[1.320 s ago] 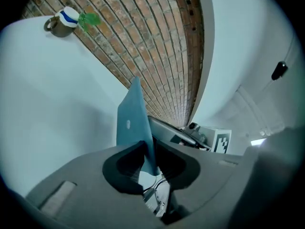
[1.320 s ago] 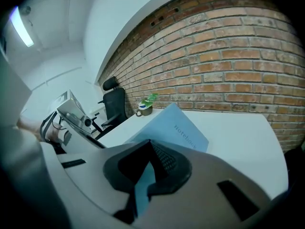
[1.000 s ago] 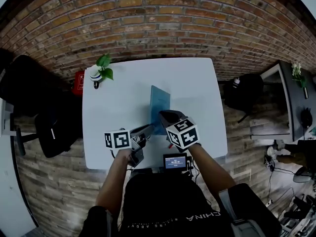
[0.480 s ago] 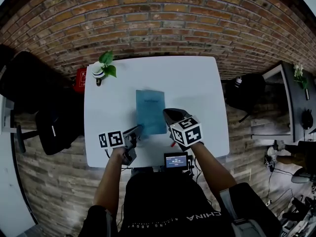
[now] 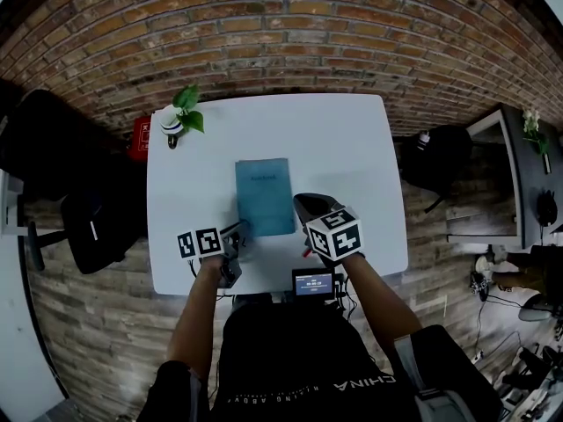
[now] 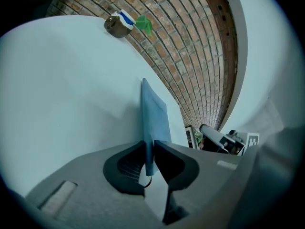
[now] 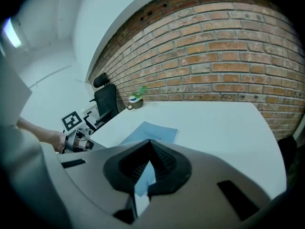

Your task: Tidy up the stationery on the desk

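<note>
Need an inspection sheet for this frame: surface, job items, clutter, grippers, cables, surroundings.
surface: white table, mostly bare.
job's things: one blue notebook near the middle; no other stationery seen.
clutter: small potted plant at the far left corner.
grippers: left gripper shut on the notebook's near edge, its jaws have just been closing; right gripper shut, empty, by the notebook's right edge.
cables: thin dark lead under the left gripper.
surroundings: brick wall; black chairs at left; red object by the table's far left corner.
</note>
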